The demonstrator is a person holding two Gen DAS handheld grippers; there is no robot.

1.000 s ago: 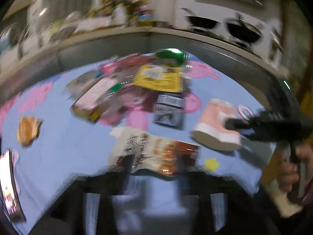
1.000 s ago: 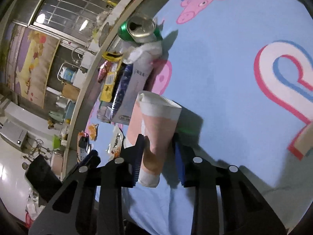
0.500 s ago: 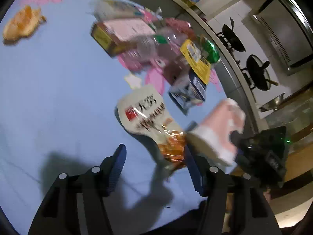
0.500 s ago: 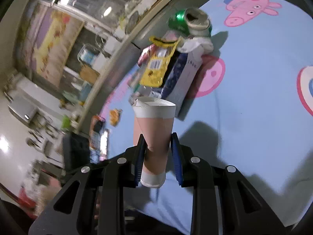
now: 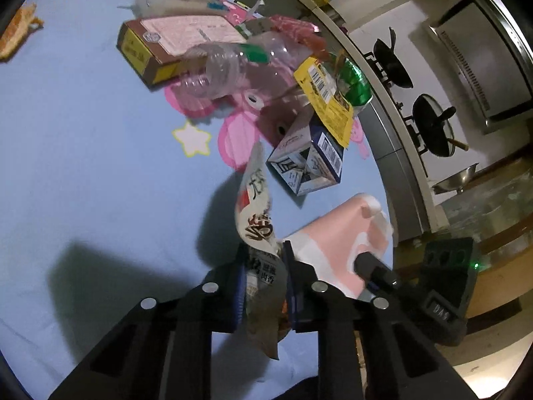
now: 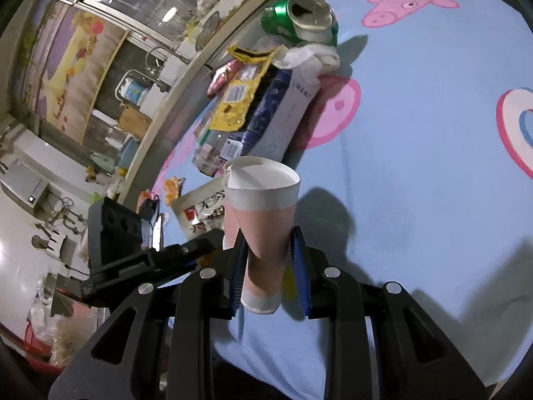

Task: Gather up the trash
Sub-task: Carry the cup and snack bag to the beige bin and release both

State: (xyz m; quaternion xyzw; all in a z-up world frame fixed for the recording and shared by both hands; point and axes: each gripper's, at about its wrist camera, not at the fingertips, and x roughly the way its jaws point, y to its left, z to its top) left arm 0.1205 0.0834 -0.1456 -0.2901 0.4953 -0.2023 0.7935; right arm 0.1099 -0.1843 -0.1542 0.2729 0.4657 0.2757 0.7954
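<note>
L gripper (image 5: pixel 263 276) jaws just closing, now pinching snack wrapper (image 5: pixel 255 200), lifted off blue cloth (image 5: pixel 83 166). R gripper (image 6: pixel 271 270) clamps pink paper cup (image 6: pixel 261 213), near trash pile (image 5: pixel 266 76) by cloth's far edge.

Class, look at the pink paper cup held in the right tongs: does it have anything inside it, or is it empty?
Empty as far as shows. The paper cup in the right tongs shows only bare white inner wall past its rim; its bottom is hidden.
</note>
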